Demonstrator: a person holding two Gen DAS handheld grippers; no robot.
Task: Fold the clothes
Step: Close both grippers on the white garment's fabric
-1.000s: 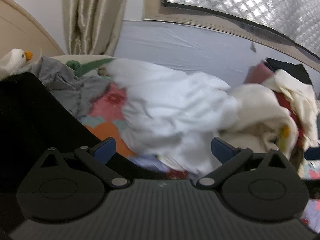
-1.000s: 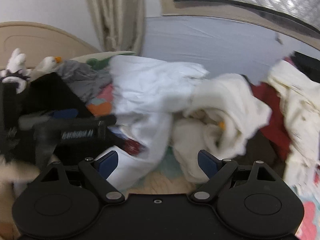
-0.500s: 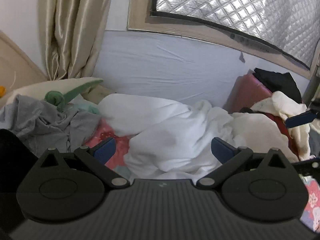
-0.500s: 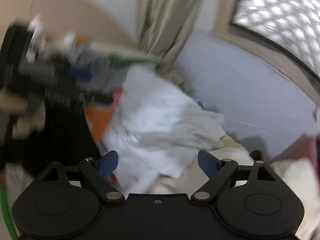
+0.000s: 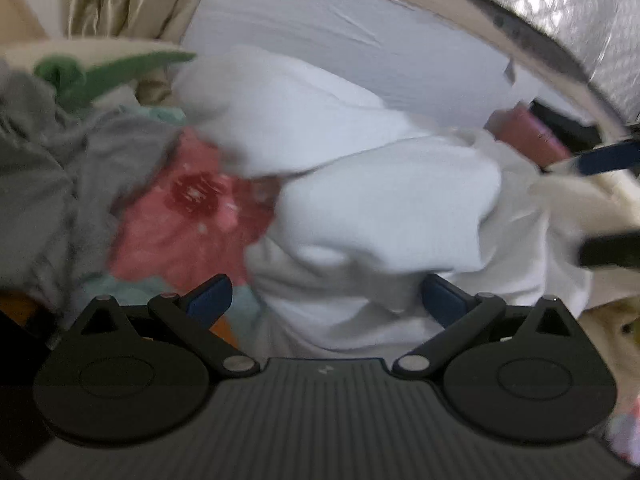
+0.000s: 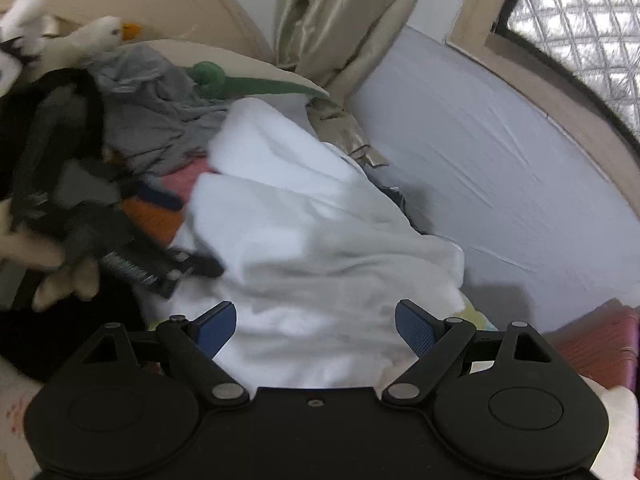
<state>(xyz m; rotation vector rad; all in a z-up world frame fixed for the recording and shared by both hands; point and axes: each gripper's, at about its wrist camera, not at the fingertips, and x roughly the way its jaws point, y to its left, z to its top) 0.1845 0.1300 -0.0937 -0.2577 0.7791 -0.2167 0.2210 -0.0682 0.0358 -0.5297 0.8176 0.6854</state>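
A crumpled white garment (image 5: 360, 208) (image 6: 304, 240) lies heaped on the bed among other clothes. My left gripper (image 5: 324, 300) hovers open just over its near edge, nothing between the blue pads. My right gripper (image 6: 316, 324) is open too, low over the same white heap from the other side. In the right wrist view the left gripper (image 6: 160, 232) shows at the left, held by a hand (image 6: 60, 276). In the left wrist view a blue fingertip (image 5: 604, 160) of the right gripper pokes in at the right edge.
A grey garment (image 6: 152, 108) (image 5: 44, 184), a green plush (image 6: 240, 80) and a white duck toy (image 6: 96, 36) sit by the headboard. A floral pink sheet (image 5: 188, 216) shows under the clothes. The pale blue wall panel (image 6: 500, 168), curtain (image 6: 340, 12) and a maroon item (image 6: 600, 344) border the pile.
Both views have dropped toward the white garment and are blurred with motion. The right wrist view has swung so the left gripper and hand now sit at its left.
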